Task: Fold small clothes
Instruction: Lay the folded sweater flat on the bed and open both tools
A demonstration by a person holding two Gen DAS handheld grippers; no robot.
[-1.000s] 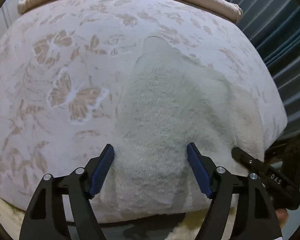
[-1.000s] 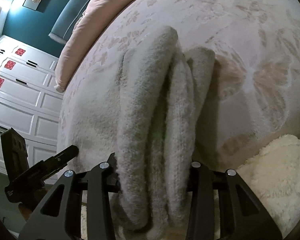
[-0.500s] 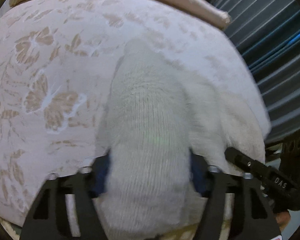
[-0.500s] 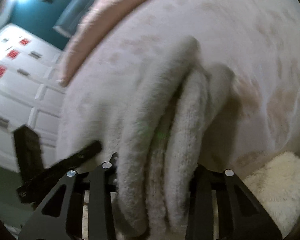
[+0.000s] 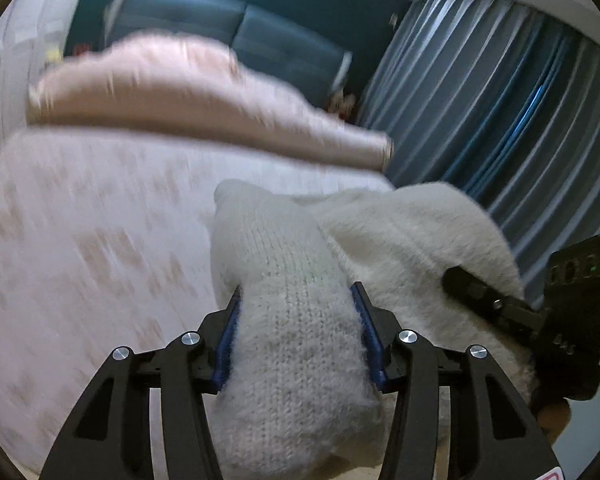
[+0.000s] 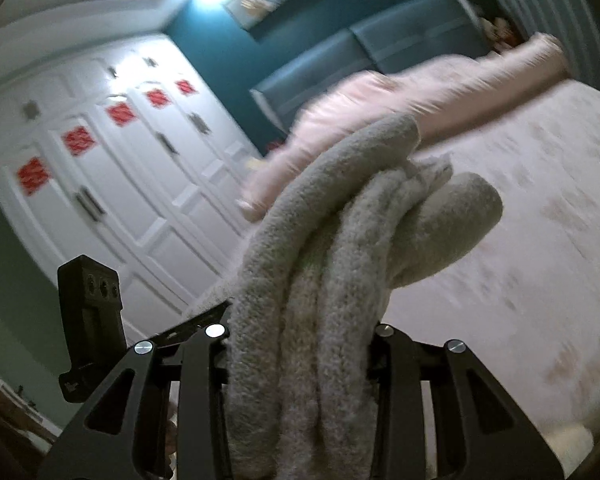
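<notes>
No text, brand or number can be read in either view. The red squares [image 6: 78, 141] on the white wardrobe doors [image 6: 140, 184] are too blurred to show any characters. A red mark [image 5: 554, 474] at the lower edge of the left wrist view is cut off and unreadable. Faint markings on the black body of the right gripper [image 5: 562, 346] are too small to make out.

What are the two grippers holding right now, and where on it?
Both grip the same fluffy white garment. The left gripper pinches a bunched knit section; the right gripper clamps several folded layers at another edge.
</notes>
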